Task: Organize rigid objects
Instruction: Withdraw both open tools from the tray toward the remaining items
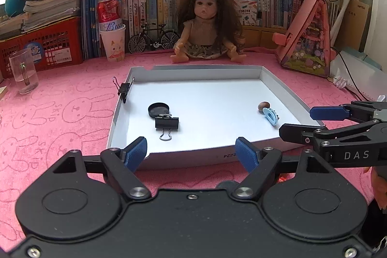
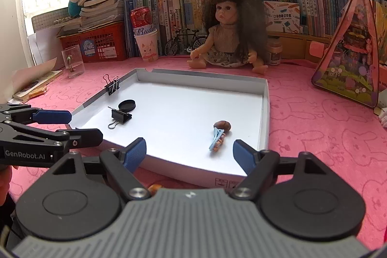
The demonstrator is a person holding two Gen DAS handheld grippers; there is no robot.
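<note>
Left wrist view puts my left gripper (image 1: 192, 152) at bottom centre, its blue pads spread wide with nothing between them, hanging over the near wall of the white tray (image 1: 188, 152). My right gripper (image 1: 314, 122) comes in from the right edge of that frame, fingers also parted and empty, just beside the tray's near right corner.

Inside the tray, left of centre, I see a black binder clip (image 1: 167, 123) lying flat with its wire handle toward me, and a round black lid (image 1: 158, 110) touching it from behind. A second binder clip (image 1: 124, 91) is clamped upright on the tray's left wall in the upper left part of the tray. At the right side of the tray floor a light blue hair clip (image 1: 271, 115) lies touching a small brown nut-like object (image 1: 263, 105); I cannot tell exactly what that brown thing is.

From the right wrist view, my right gripper (image 2: 189, 154) sits at bottom centre, released, above the tray's near edge (image 2: 193, 175), with the hair clip (image 2: 217, 138) in the gap's line of sight. The left gripper (image 2: 72, 127) shows at the left edge.

Beyond the tray a doll (image 1: 205, 25) sits on the pink cloth (image 1: 60, 117), with a paper cup (image 1: 113, 44) and a clear glass (image 1: 23, 70) at the left.
</note>
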